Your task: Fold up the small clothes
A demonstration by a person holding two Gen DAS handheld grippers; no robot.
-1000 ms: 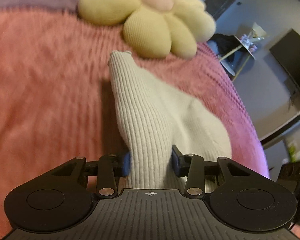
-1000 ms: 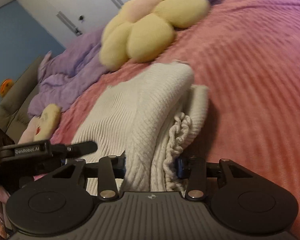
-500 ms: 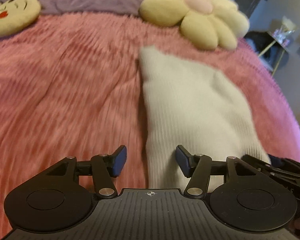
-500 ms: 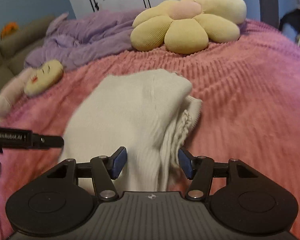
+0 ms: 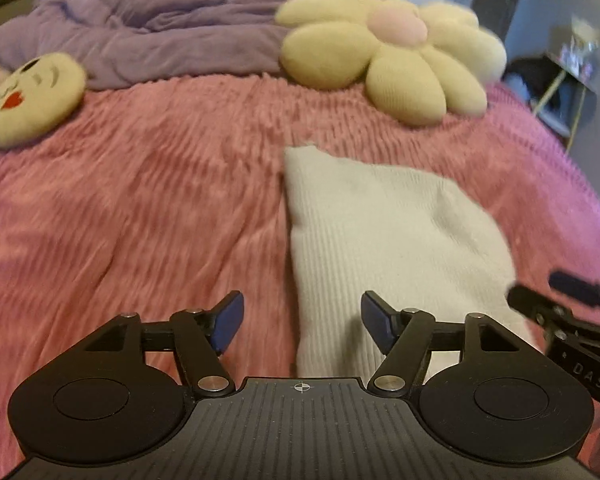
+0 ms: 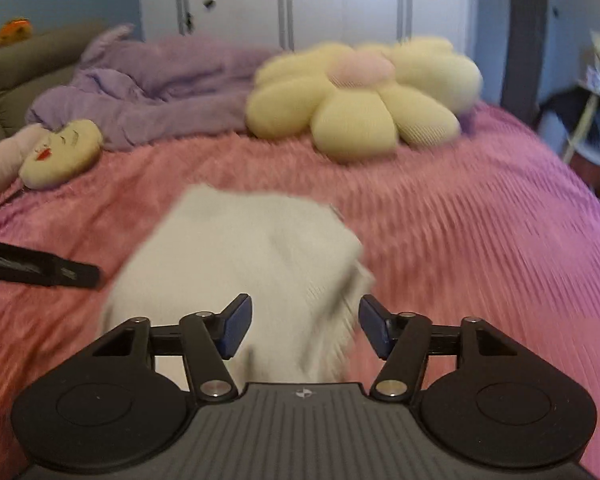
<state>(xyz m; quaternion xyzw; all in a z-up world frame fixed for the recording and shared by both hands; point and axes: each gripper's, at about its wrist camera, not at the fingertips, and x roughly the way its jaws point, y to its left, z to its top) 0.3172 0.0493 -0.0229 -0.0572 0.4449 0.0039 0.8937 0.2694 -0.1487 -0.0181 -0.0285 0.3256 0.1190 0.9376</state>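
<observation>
1. Far left on the pink bedspread [image 5: 140,200] lies a round face cushion [image 5: 32,98], cut off at the frame edge in the left wrist view; purple bedding [image 5: 160,36] is bunched behind it.
2. Left claw [image 5: 302,322]: its jaws have just been opening and stand wide. The near left edge of the cream knit garment [image 5: 380,232] runs between the blue pads [image 5: 228,320], but neither pad presses on it.
3. The garment lies folded on the bedspread, right of centre in that view. Its near end is hidden behind the claw body.
4. Far behind it sits a yellow flower cushion [image 5: 392,52], soft with blur.
5. Right claw [image 6: 304,326]: jaws parted, and they have been opening too. The garment [image 6: 240,256] shows between the pads [image 6: 372,328], not pinched. Heavy blur here; its right edge looks ruffled, though I cannot make out the layers.
6. In the left wrist view, the right claw's tips poke in at the right edge, beside the garment's near right corner.
</observation>
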